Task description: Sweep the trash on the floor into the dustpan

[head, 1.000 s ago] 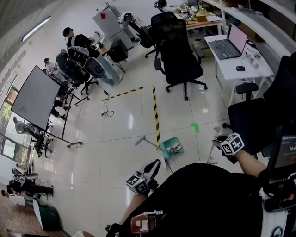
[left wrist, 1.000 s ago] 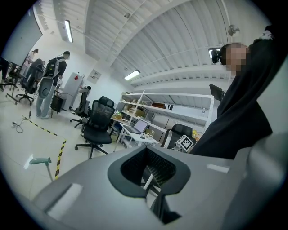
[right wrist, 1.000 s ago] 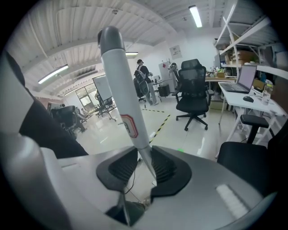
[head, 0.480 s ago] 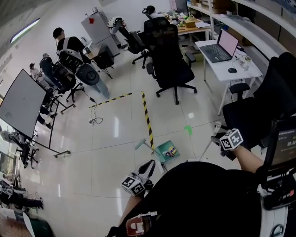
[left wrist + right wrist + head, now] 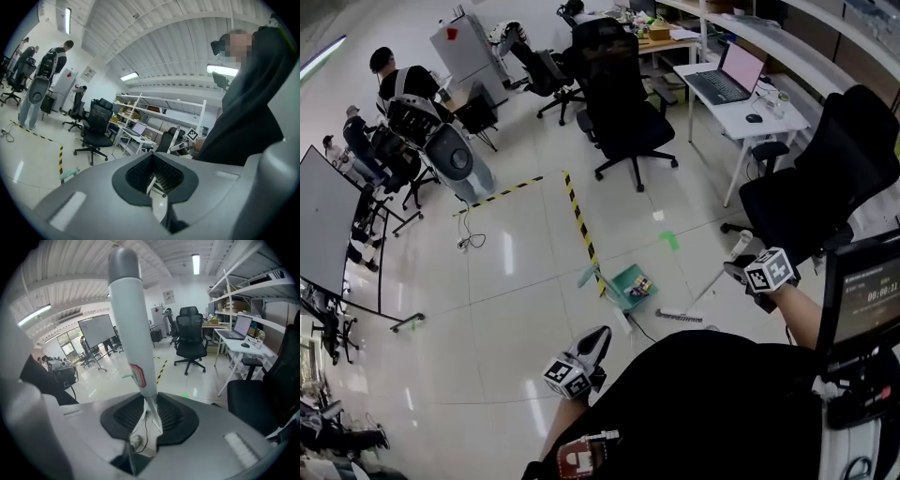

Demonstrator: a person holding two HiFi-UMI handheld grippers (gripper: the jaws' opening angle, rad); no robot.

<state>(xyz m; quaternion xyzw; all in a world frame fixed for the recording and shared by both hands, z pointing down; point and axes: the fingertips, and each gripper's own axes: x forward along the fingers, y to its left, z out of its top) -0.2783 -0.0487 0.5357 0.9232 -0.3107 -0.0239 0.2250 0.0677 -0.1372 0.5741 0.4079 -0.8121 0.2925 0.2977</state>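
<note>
Small trash (image 5: 642, 288) is seen lying inside the green dustpan (image 5: 628, 278), which is set on the floor ahead of and between the two grippers, just beside the near end of the yellow-black floor tape (image 5: 579, 220). The broom head (image 5: 680, 317) is rested on the floor near the dustpan's right side, its pole (image 5: 712, 278) slanted up and rightward into the right gripper (image 5: 151, 416), whose jaws are clamped on it. The left gripper (image 5: 153, 180) is pinched nearly closed on a thin white rod (image 5: 151, 184).
</note>
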